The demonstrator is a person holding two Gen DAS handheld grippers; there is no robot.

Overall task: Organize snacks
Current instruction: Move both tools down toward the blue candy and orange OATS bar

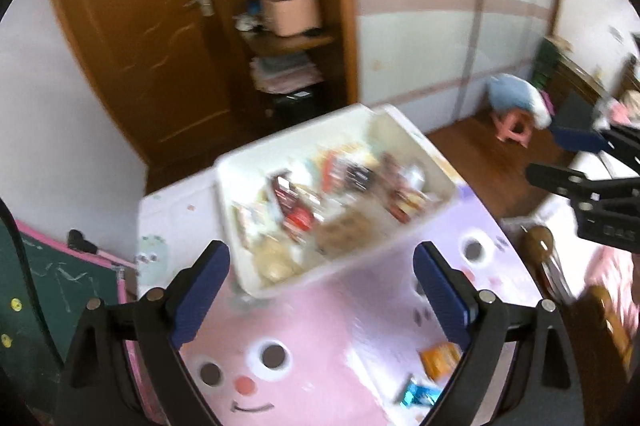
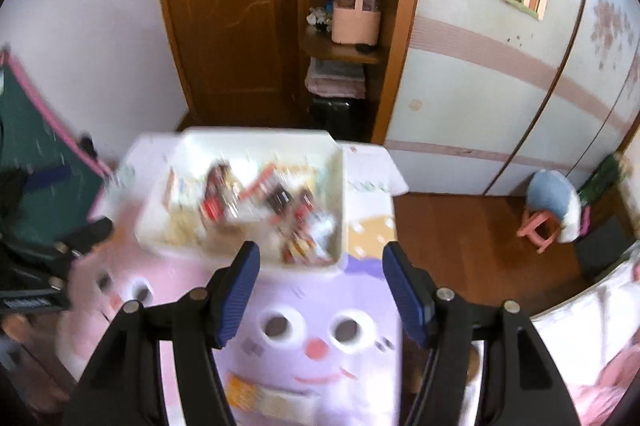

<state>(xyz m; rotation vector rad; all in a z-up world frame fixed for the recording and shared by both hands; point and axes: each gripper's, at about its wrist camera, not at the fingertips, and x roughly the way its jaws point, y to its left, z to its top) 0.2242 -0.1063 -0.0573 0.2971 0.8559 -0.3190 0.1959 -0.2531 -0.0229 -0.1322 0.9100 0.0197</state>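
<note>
A white bin (image 1: 236, 178) holding several snack packets stands at the far side of a table covered by a pink and purple cartoon-face mat (image 1: 320, 326). My left gripper (image 1: 322, 258) hovers open over the pink face, its blue pads (image 1: 200, 290) level with the bin's near corner and nothing between them. An orange packet (image 1: 440, 358) and a blue packet (image 1: 420, 394) lie loose on the mat to its lower right. My right gripper (image 2: 322, 252) is open above the purple face, just short of the bin (image 2: 256, 138). An orange and white packet (image 2: 260, 398) lies below it.
Behind the table are a wooden door (image 2: 232, 26) and a shelf with a pink basket (image 2: 356, 22). A green chalkboard (image 1: 48, 274) leans at the left. A pink stool (image 2: 540, 226) stands on the wooden floor at the right, near a bed edge (image 2: 580, 314).
</note>
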